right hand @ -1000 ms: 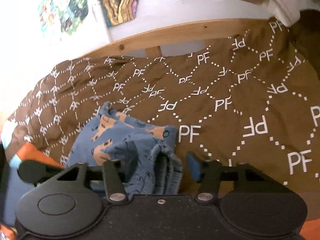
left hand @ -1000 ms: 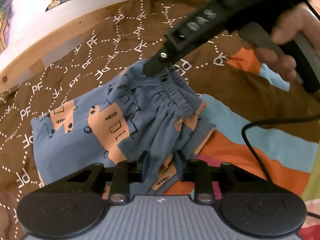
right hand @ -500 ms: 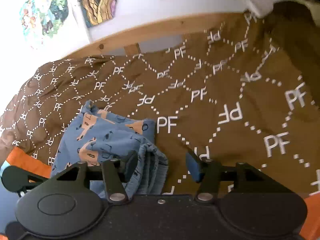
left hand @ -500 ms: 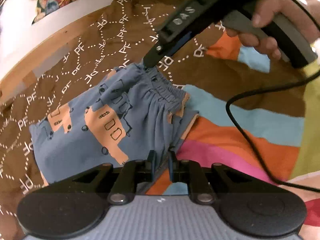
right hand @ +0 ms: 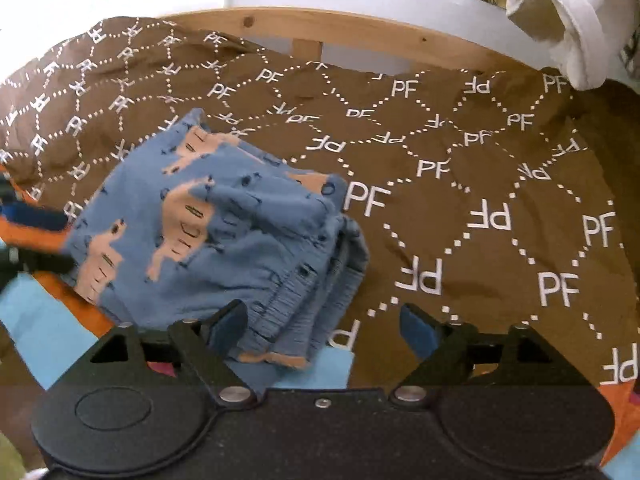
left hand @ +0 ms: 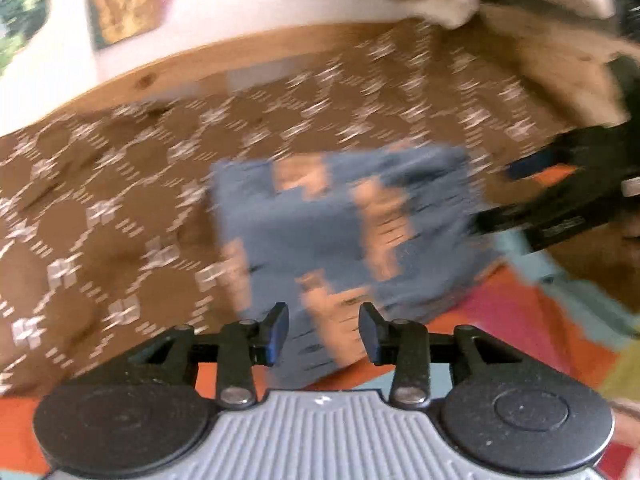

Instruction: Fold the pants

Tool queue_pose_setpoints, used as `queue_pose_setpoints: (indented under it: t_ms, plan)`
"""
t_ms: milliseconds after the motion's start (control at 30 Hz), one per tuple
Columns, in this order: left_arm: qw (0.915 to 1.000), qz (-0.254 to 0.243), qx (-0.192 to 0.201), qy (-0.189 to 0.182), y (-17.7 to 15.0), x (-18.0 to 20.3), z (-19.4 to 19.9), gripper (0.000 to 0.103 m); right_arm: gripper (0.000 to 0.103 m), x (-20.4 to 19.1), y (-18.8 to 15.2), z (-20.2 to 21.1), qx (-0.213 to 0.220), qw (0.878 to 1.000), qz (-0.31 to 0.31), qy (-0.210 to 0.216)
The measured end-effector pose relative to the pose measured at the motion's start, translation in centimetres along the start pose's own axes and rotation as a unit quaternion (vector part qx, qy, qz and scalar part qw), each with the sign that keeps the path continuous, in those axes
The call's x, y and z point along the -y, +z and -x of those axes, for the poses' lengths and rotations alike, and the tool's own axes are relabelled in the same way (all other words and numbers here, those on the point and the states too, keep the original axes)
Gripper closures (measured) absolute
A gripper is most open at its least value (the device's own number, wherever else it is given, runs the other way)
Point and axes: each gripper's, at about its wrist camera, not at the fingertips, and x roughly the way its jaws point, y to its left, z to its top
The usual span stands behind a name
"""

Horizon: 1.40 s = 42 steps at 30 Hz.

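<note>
The blue pants with orange animal prints lie folded in a thick bundle on the brown bedspread. My right gripper is at the bundle's waistband end. Its jaws are opening wide, with the gathered waistband loose between them and no pad pressing on it. In the blurred left wrist view the pants fill the middle. My left gripper is at their near edge, jaws opening, cloth lying between the pads without being pinched. The right gripper shows at the right, and the left gripper is a blur at the left edge.
A wooden bed rail and a white wall with pictures run along the back. A white cloth hangs at the top right. A striped orange, pink and light blue blanket lies under the pants' near side.
Both grippers have let go of the pants and their jaws have spread. The pants have dropped into a folded bundle. The left gripper has swung and pulled back, blurring its view.
</note>
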Motion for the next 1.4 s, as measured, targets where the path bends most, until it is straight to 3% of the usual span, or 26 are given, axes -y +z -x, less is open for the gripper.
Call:
queue_pose_setpoints:
  t_ms: [133,333,500,700,900,1133,1267,1400]
  plan:
    - [0.9975,0.004,-0.066,0.027,-1.3,-1.5,-2.2,0.058,0.013,0.1,-0.2,0.6,-0.001,1.0,-0.009,-0.007]
    - [0.9969,0.018,-0.073,0.024,-1.9,-2.1,-0.9,0.057,0.006,-0.3,0.4,2.2,0.028,1.0,0.003,-0.015]
    - [0.9988,0.026,-0.038,0.019,-0.2,-2.3,0.4,0.028,0.002,-0.8,2.7,2.1,0.065,0.997,0.024,-0.016]
    - [0.9985,0.047,-0.008,0.025,2.8,-2.3,-0.5,0.006,0.001,-1.4,6.1,0.1,0.087,0.995,0.037,-0.008]
    - [0.9985,0.04,-0.005,0.037,4.3,-2.1,-3.0,0.001,0.001,-0.4,7.2,-3.0,0.067,0.997,0.028,-0.017]
    - [0.9971,0.034,-0.048,0.048,3.5,-2.2,-6.5,0.001,0.001,2.4,7.0,-4.8,0.055,0.997,-0.013,-0.049]
    - [0.9969,0.054,-0.045,0.035,3.1,-2.8,-5.8,0.0,0.001,2.7,6.3,-2.6,0.074,0.997,-0.031,-0.013]
    - [0.9969,0.067,-0.034,0.024,2.7,-3.3,-5.1,0.0,0.001,2.2,5.5,-2.1,0.066,0.997,-0.032,0.035]
